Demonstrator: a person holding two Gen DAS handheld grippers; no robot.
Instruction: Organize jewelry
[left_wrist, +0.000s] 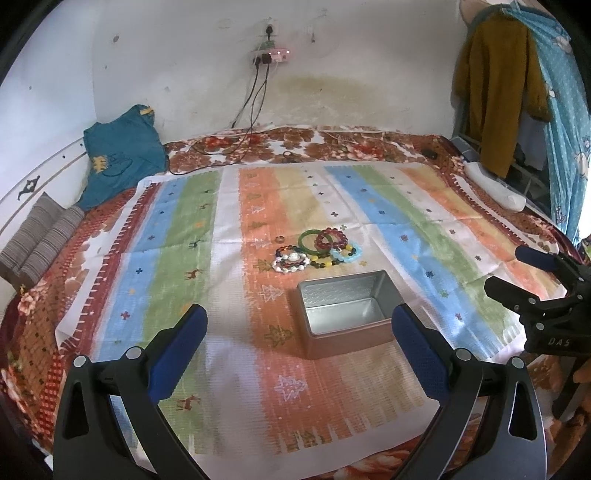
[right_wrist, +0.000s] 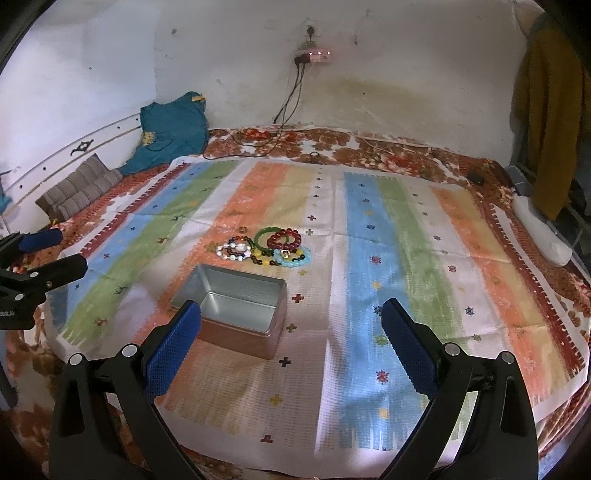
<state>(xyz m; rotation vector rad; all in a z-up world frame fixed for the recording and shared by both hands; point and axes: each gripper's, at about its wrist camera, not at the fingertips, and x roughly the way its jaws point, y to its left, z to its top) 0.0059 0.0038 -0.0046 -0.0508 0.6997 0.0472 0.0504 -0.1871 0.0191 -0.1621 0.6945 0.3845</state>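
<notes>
Both grippers raised over striped cloth (left_wrist: 192, 221), jaws spread wide, nothing held.

Left gripper (left_wrist: 299, 332) and right gripper (right_wrist: 291, 325) flank the open metal tin (left_wrist: 343, 314). The bracelet pile (left_wrist: 314, 251), including a green bangle (left_wrist: 312, 240), lies just beyond the tin's far wall.
</notes>
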